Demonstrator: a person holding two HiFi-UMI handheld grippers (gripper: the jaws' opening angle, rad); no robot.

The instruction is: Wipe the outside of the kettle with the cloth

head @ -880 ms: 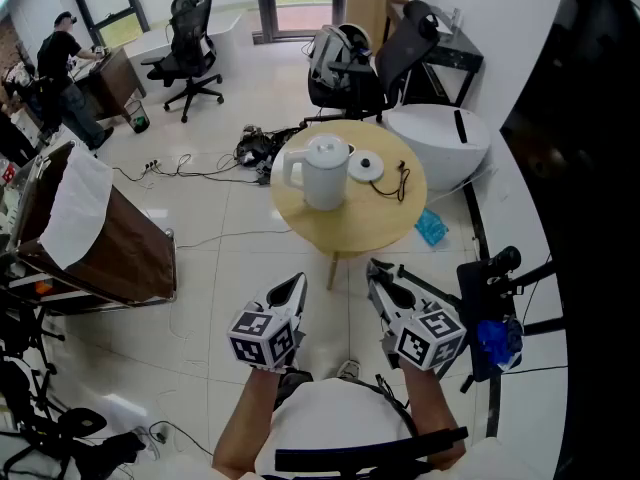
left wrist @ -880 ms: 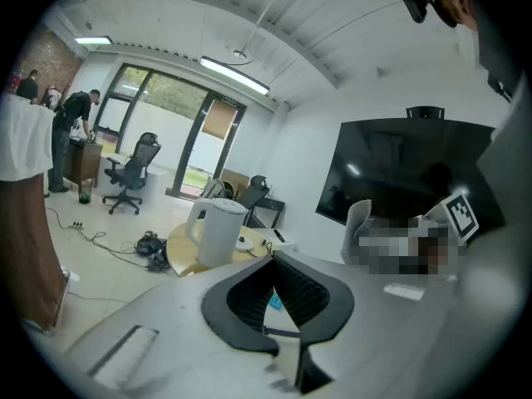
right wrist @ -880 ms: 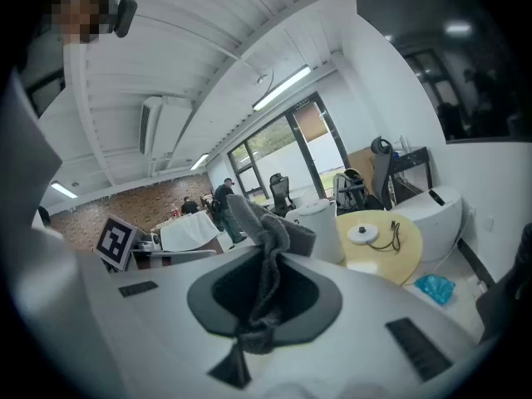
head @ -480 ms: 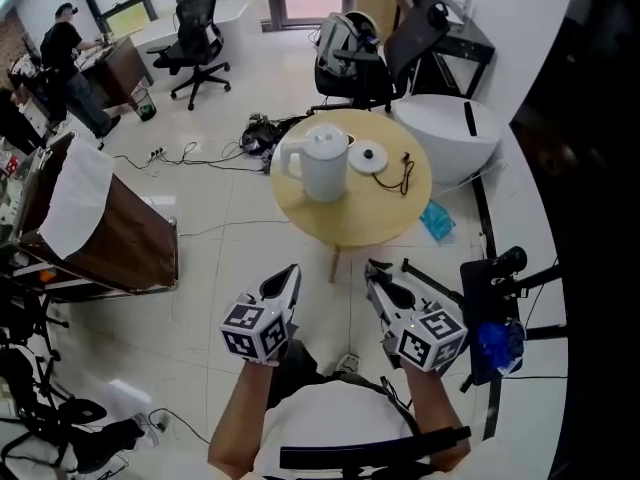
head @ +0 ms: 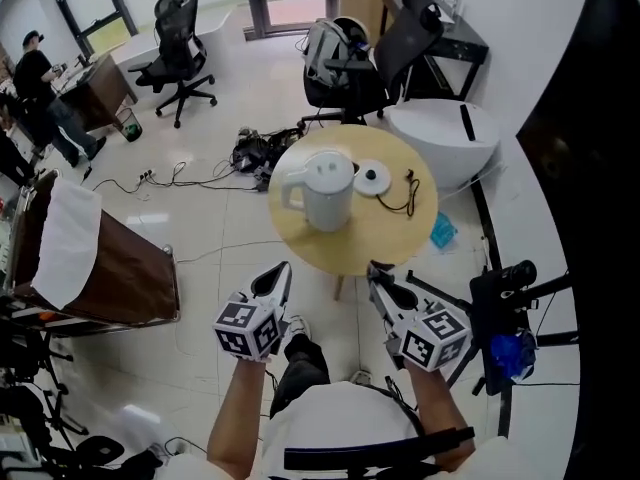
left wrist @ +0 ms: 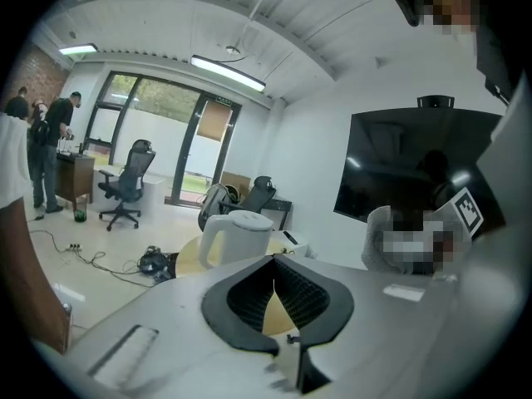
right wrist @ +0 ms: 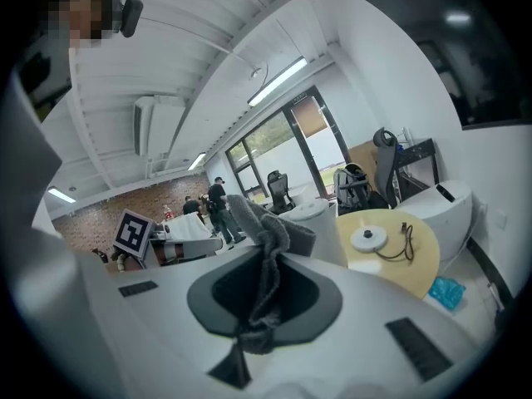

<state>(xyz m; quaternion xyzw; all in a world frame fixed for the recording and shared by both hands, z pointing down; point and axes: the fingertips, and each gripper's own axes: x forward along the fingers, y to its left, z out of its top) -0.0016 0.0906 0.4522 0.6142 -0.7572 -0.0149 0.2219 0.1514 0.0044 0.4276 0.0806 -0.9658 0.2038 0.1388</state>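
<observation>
your left gripper (head: 281,274) hangs just short of the near edge of the round table (head: 310,251), its jaws pressed together with nothing between them. your right gripper (head: 377,272) is level with it, also just short of the table's near edge. its jaws pinch a grey cloth (right wrist: 264,248), which bunches up between them and sticks out past the tips. neither gripper touches the table.

on the table's left half the white kettle (head: 325,190) stands upright with its lid on and its handle turned to the left, well apart from both grippers. to its right on the same table lies the round kettle base (head: 371,176), and its dark cord (head: 405,194) curls toward the table's right edge. on the floor just right of the table lies a small blue thing (head: 443,231).

beyond the table's far side stand black office chairs (head: 405,38). far off to the table's left a person (head: 35,76) stands at a desk.
</observation>
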